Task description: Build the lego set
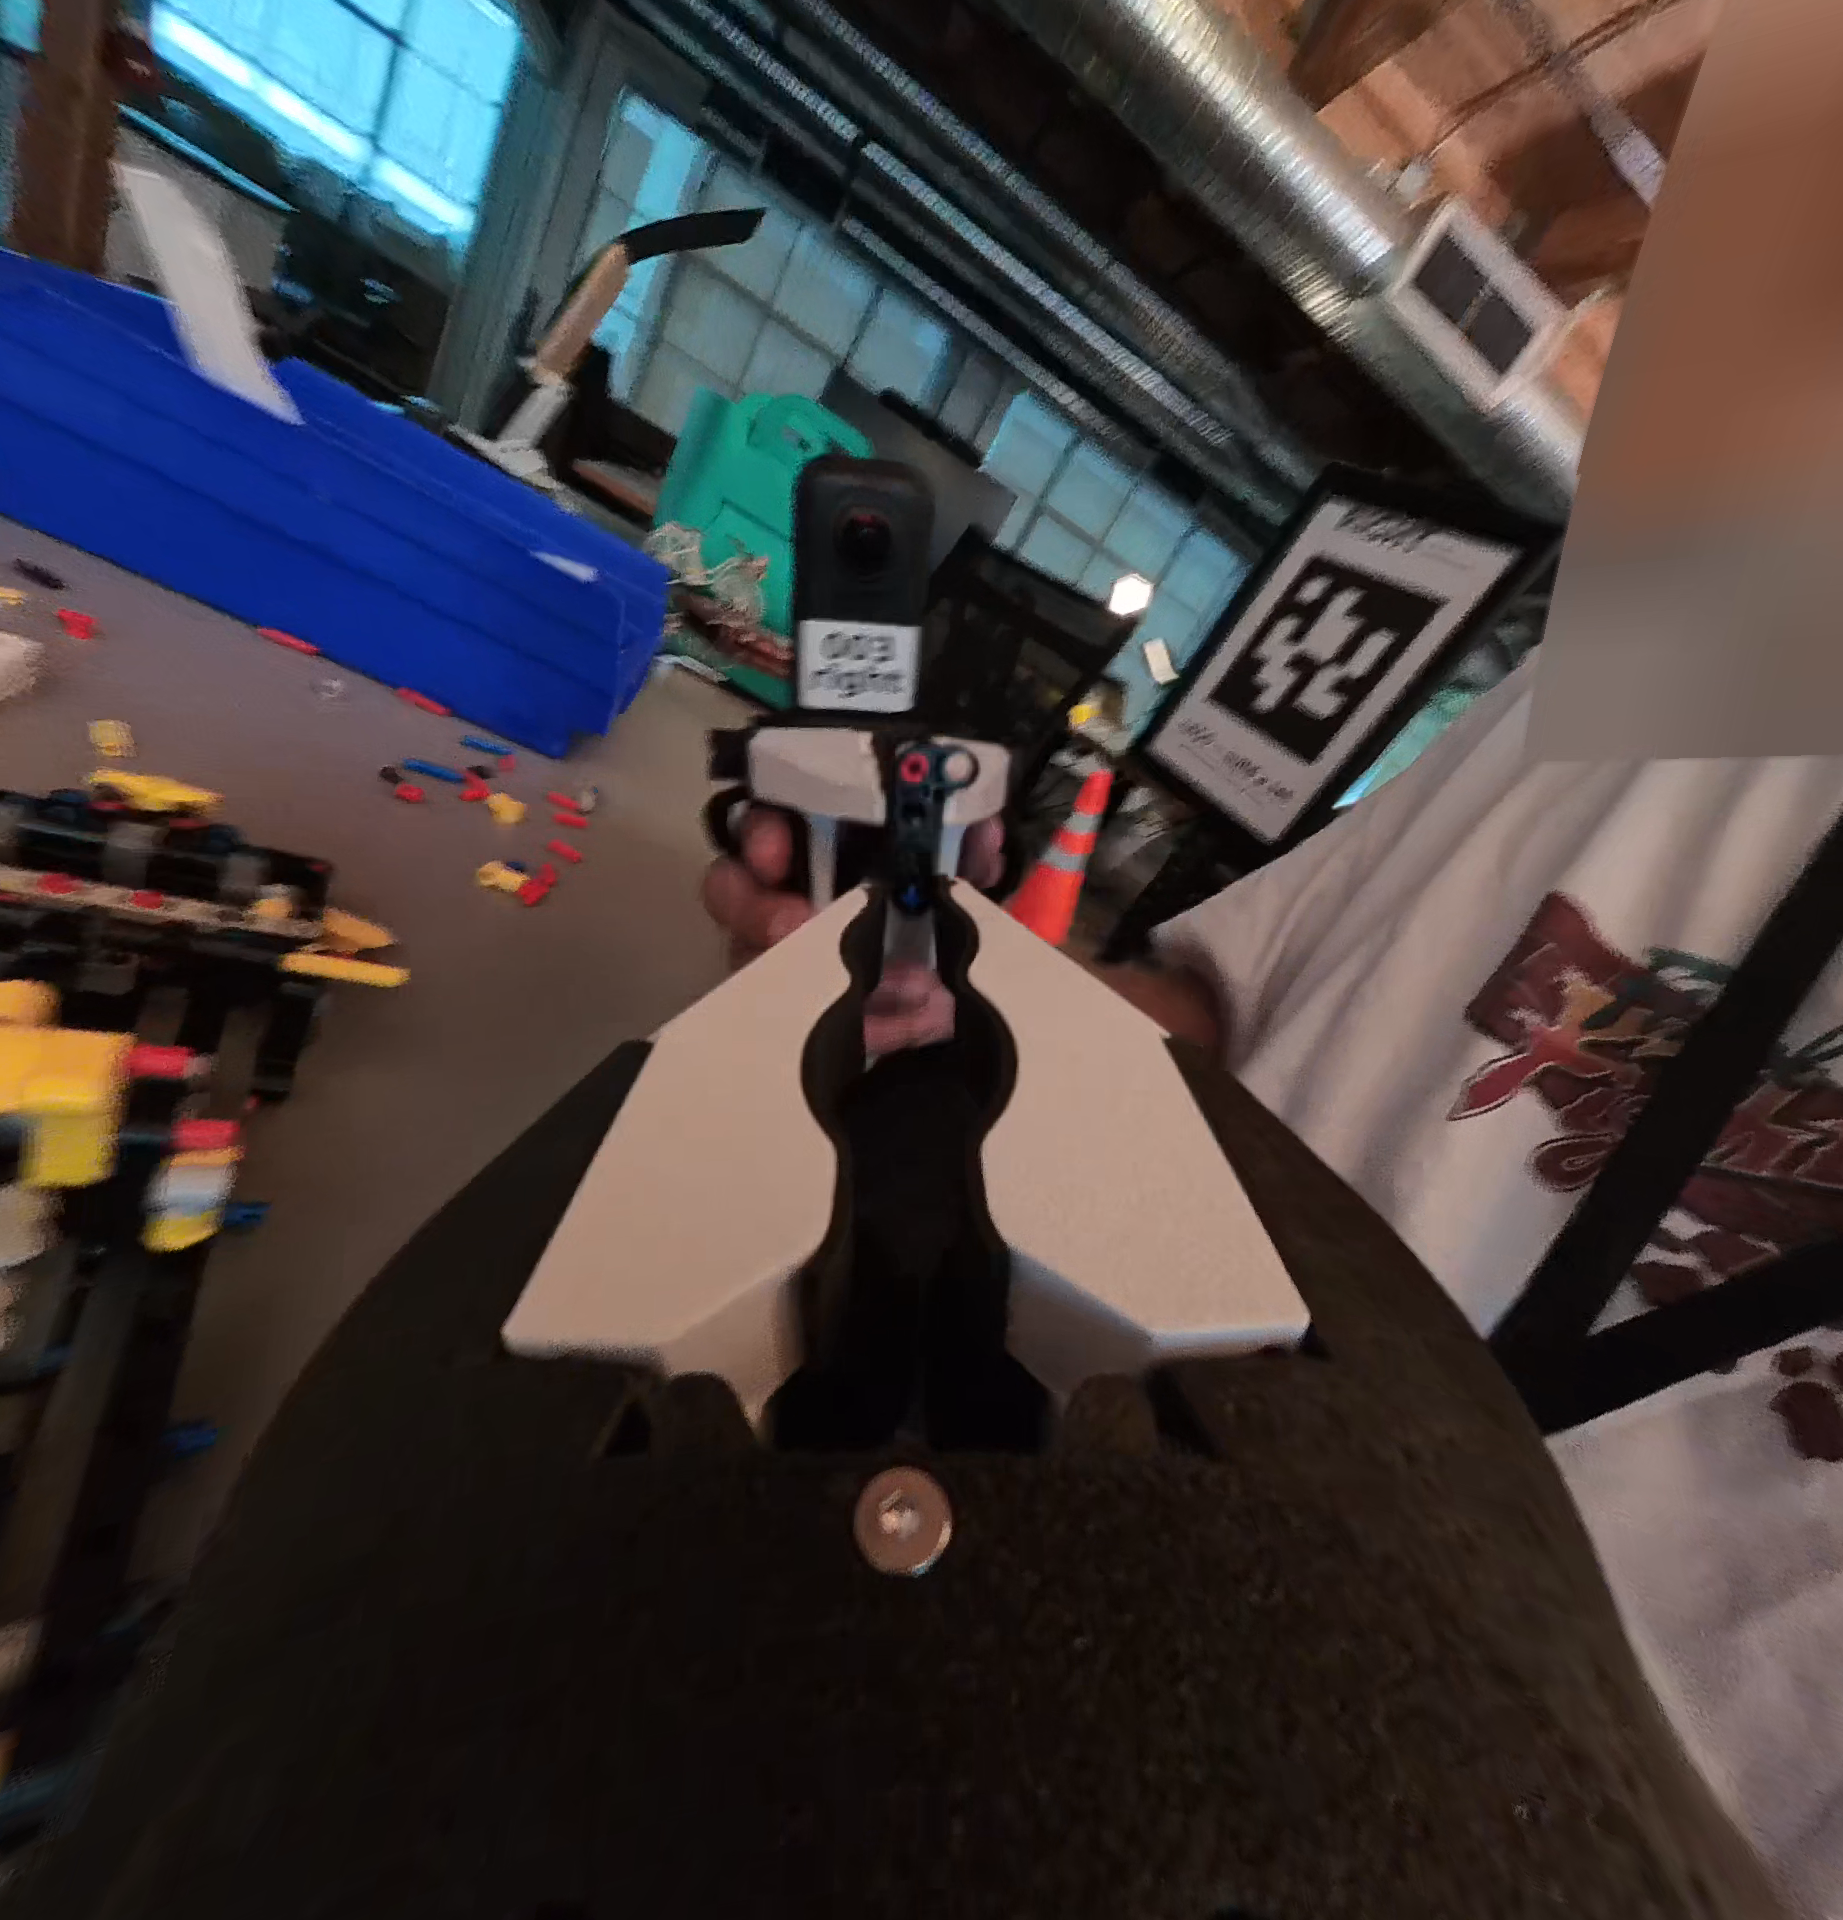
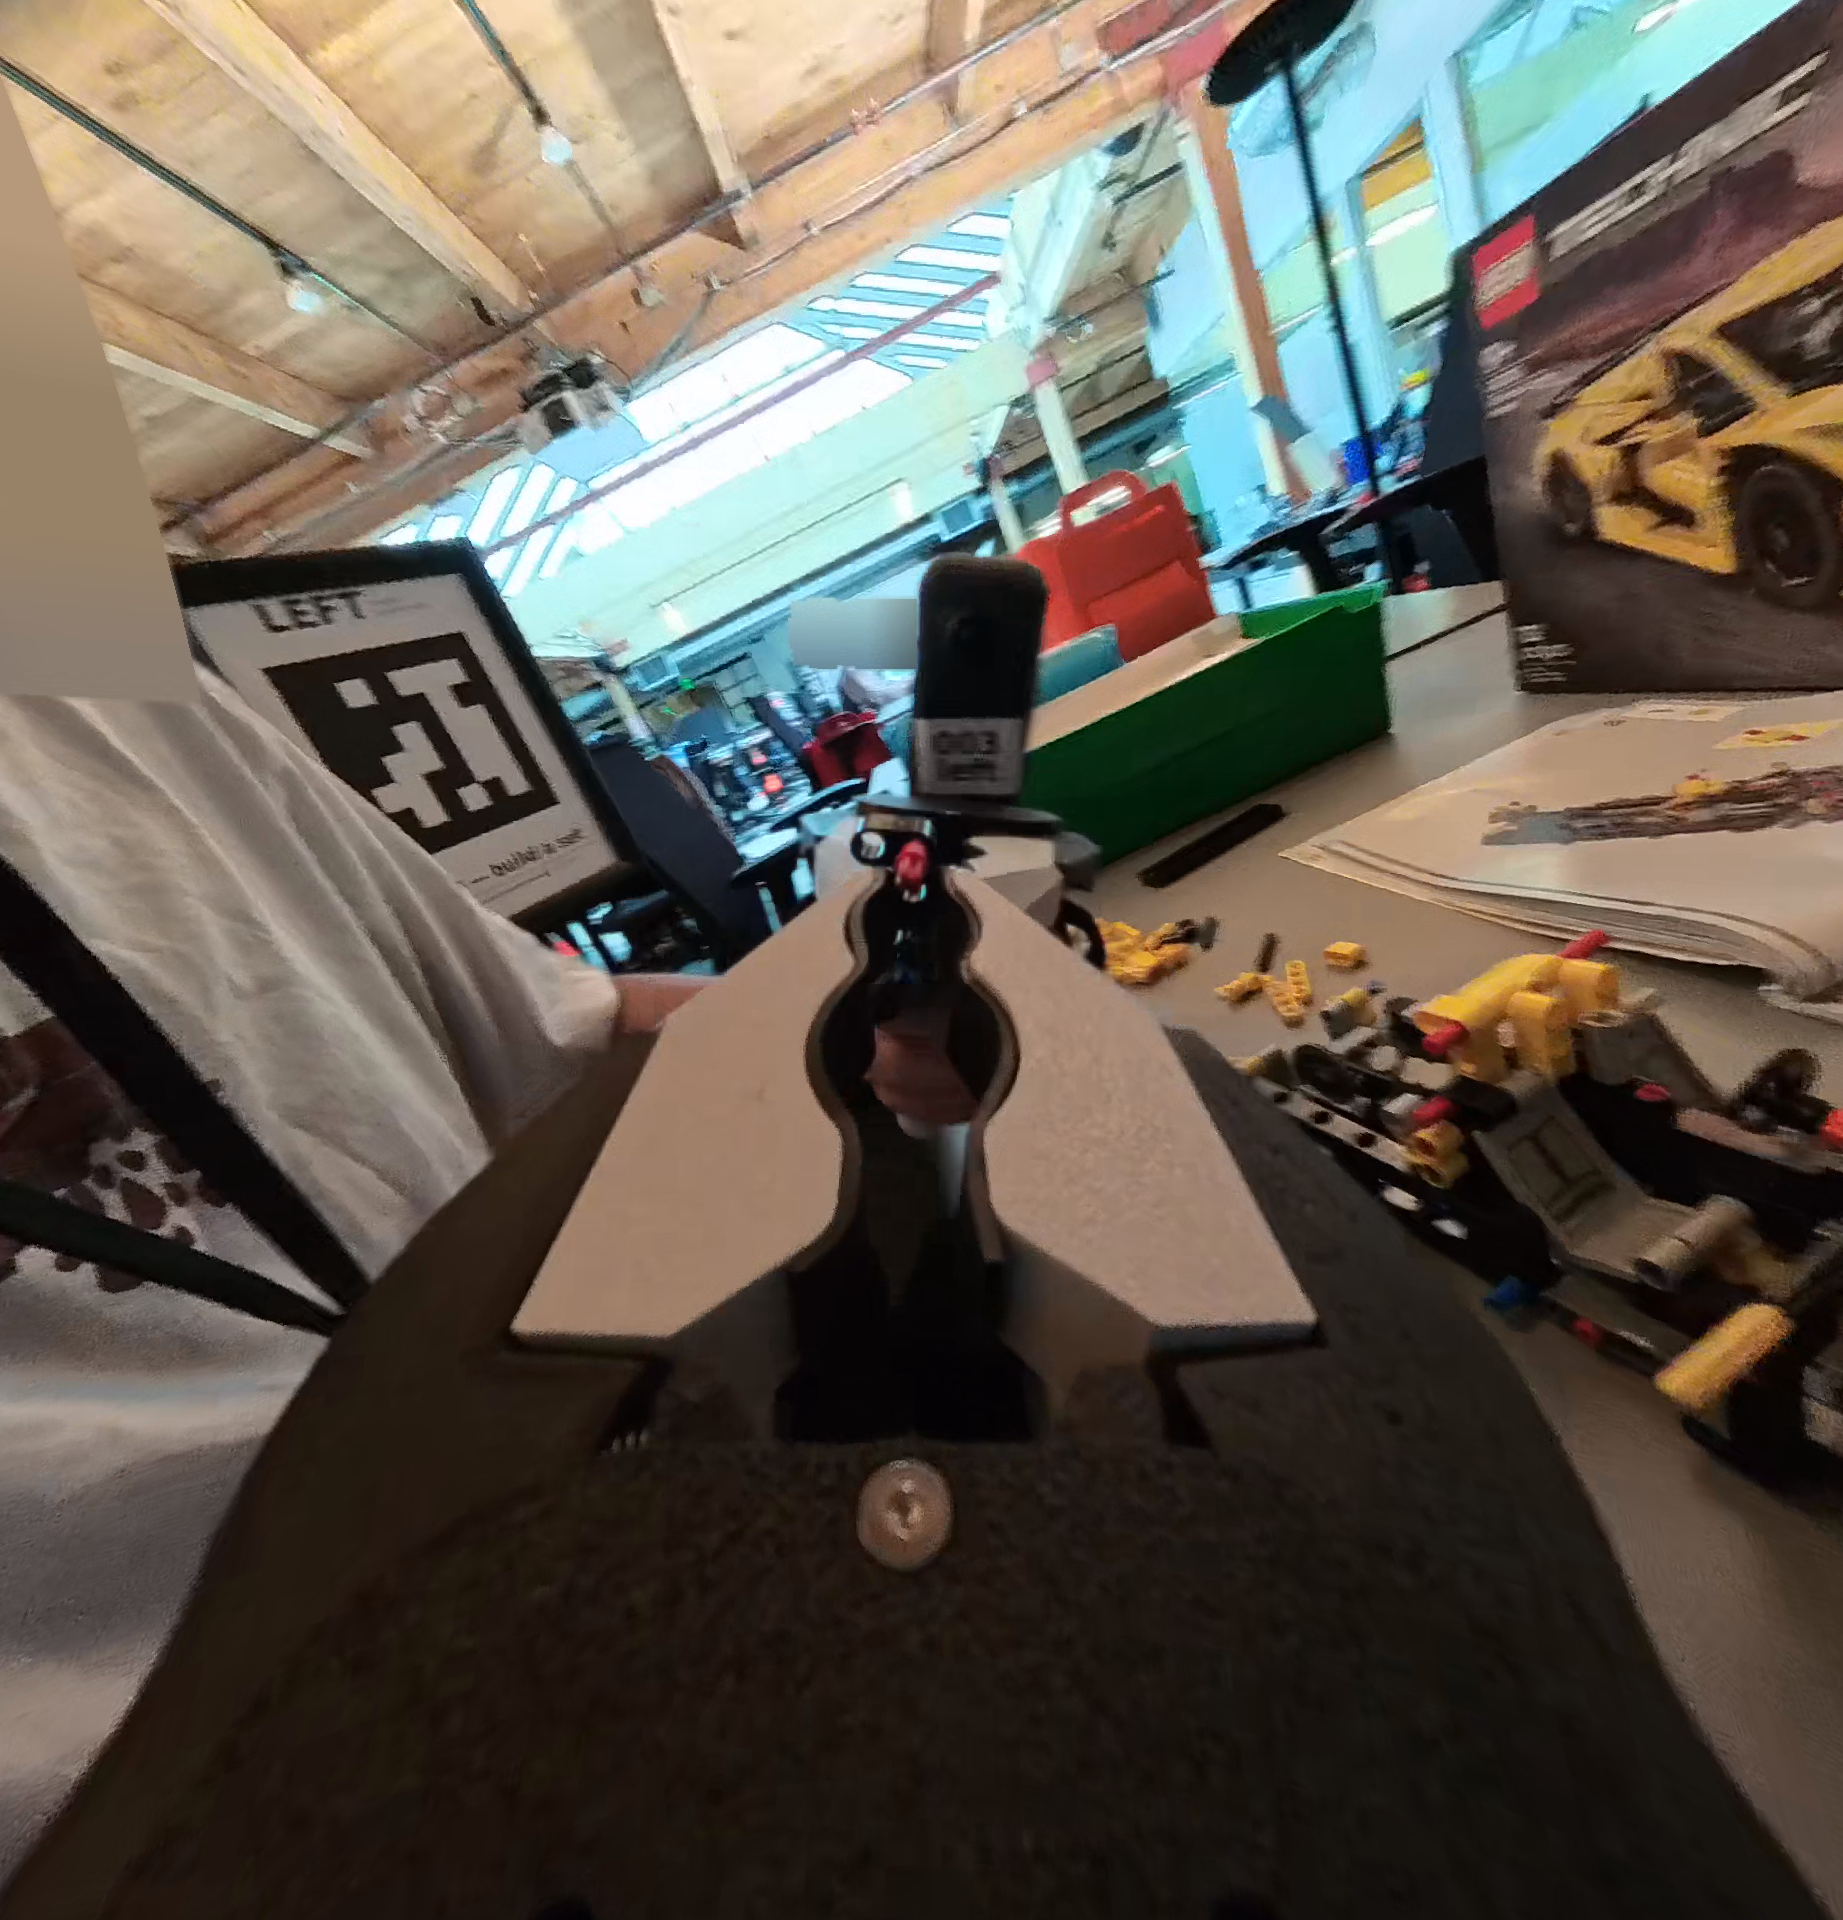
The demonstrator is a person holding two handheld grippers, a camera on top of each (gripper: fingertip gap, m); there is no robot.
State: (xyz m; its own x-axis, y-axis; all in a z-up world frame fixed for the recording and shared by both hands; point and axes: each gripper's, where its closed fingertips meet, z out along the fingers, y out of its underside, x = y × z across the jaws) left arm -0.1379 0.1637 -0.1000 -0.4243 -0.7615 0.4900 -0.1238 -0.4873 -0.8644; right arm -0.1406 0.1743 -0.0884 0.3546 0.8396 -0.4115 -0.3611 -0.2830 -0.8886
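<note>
A person in a white printed shirt (image 1: 1519, 1039) is holding two hand-held grippers tip to tip above the tabletop (image 2: 1468, 727), each facing the other. The left hand-held gripper (image 1: 909, 896) is standing nearly closed, its pale fingers (image 1: 709, 1164) pinching the lower end of a small black lego piece (image 1: 915, 821) with a red pin at its top. The right hand-held gripper (image 2: 909, 888) is likewise almost closed on the same lego piece (image 2: 909, 868) from the opposite side, so the part is hanging between the two tips, clear of the tabletop. The half-built black-and-yellow lego model (image 2: 1519, 1122) is lying on the tabletop beside and below the right hand-held gripper, well apart from the held part. Loose yellow and red bricks (image 1: 522, 821) are lying scattered near a blue bin (image 1: 273, 499), while an open instruction booklet (image 2: 1623, 831), a green tray (image 2: 1208, 717) and the set's box (image 2: 1675, 416) are sitting beyond the model.
</note>
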